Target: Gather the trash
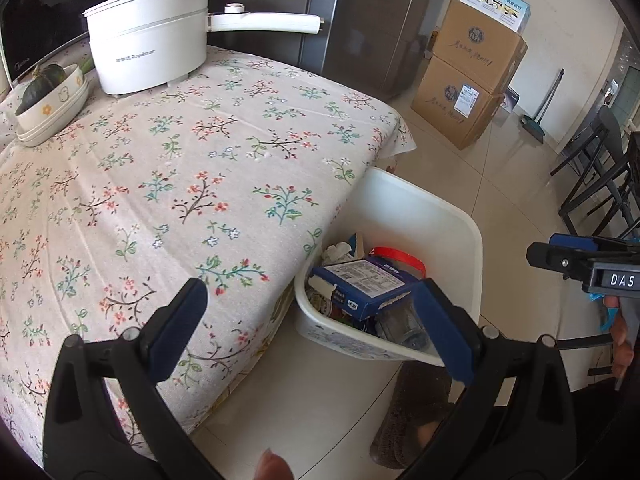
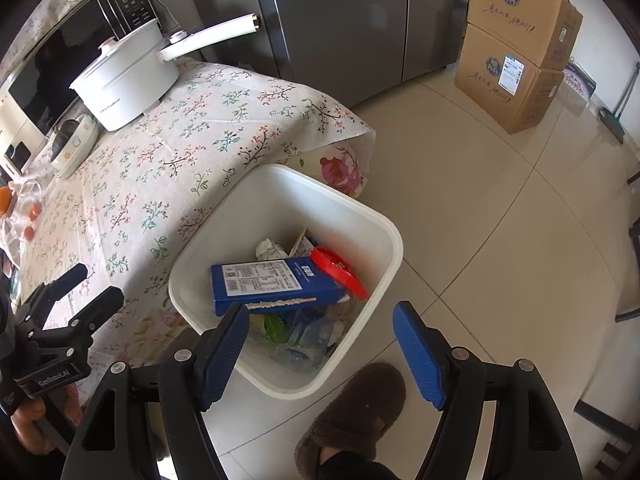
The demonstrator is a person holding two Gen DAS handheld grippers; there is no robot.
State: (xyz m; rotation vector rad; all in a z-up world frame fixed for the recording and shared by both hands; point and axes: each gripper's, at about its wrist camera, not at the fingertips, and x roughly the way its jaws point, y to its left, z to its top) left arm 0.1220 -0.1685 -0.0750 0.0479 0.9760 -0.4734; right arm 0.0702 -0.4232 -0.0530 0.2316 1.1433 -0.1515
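- Left hand-held gripper [image 1: 316, 330] released, jaws spread wide and empty, over the surface [image 1: 168, 168] edge
- Right hand-held gripper [image 2: 320, 354] released, empty, above the white bin [image 2: 384, 236]
- Blue box [image 2: 272, 284] lies atop trash in the bin, on the floor beside the surface's corner

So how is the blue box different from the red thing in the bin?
The blue box is long, flat and rectangular; the red thing is curved like a loop. The box lies on top of the pile, with a white printed label facing up; the red thing sits partly under it, at its far end. Both are trash inside the white bin.
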